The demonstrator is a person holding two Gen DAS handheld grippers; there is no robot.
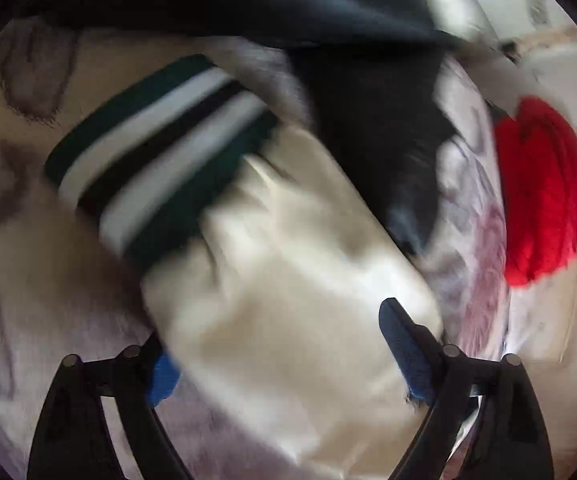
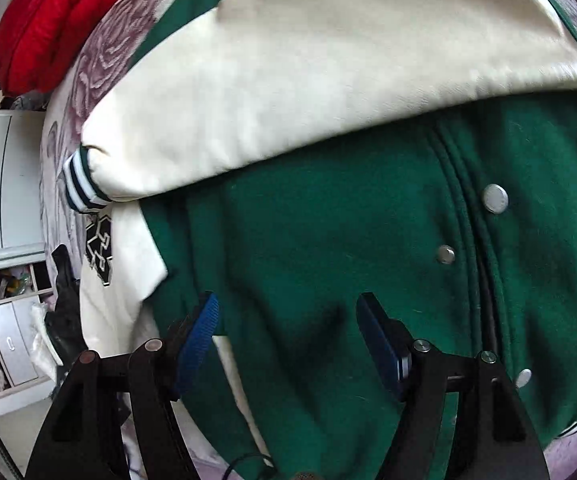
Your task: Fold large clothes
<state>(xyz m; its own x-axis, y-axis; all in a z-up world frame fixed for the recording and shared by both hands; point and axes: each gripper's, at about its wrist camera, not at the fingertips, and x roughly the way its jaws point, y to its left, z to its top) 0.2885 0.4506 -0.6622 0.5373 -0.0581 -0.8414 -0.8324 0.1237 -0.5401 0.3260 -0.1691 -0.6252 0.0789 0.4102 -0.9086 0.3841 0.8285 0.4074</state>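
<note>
A green varsity jacket (image 2: 328, 240) with cream sleeves lies spread on a bedspread (image 2: 100, 56) printed with mauve roses, its snap placket running from the upper middle down toward the lower right of the right wrist view, so the body's long axis lies roughly along that line. One cream sleeve (image 2: 288, 92) is folded across the chest, its long axis slanting from the upper right down to the striped cuff (image 2: 82, 184) at the left edge of the jacket. The right gripper (image 2: 288, 316) hangs over the green front with its blue pads spread apart and nothing between them. In the blurred left wrist view the other cream sleeve (image 1: 296, 280) runs from between the fingers up and left to its green-and-white striped cuff (image 1: 160, 152). The left gripper (image 1: 276, 344) stands wide with the sleeve lying between its pads; whether they press on it cannot be told through the blur. A red garment (image 1: 544, 192) lies at the bedspread's edge.
</note>
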